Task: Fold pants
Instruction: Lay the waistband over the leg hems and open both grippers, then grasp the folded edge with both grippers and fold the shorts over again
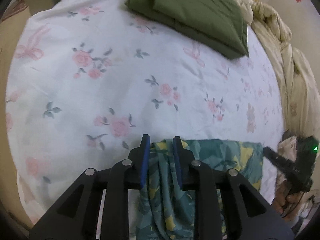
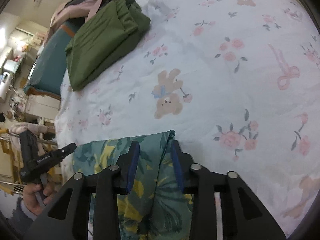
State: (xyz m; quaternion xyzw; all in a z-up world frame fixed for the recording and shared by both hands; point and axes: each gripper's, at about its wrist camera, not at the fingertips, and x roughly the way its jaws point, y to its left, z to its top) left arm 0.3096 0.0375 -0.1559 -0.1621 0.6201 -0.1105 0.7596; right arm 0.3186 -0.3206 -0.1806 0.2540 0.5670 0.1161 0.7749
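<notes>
Teal pants with a yellow leaf print (image 1: pixel 226 156) lie at the near edge of the floral bed sheet (image 1: pixel 120 76). My left gripper (image 1: pixel 161 141) is shut on a bunched edge of the pants, with cloth hanging between its blue pads. My right gripper (image 2: pixel 155 144) is shut on the other end of the pants (image 2: pixel 104 152), with folded cloth between its pads. Each gripper shows in the other's view, the right one in the left wrist view (image 1: pixel 288 164) and the left one in the right wrist view (image 2: pixel 46 156).
Folded olive-green pants (image 1: pixel 192 16) lie at the far side of the bed, also in the right wrist view (image 2: pixel 104 40). A cream quilt (image 1: pixel 284 64) is bunched along the right edge. Beyond the bed edge stand a teal chair (image 2: pixel 48 64) and room clutter.
</notes>
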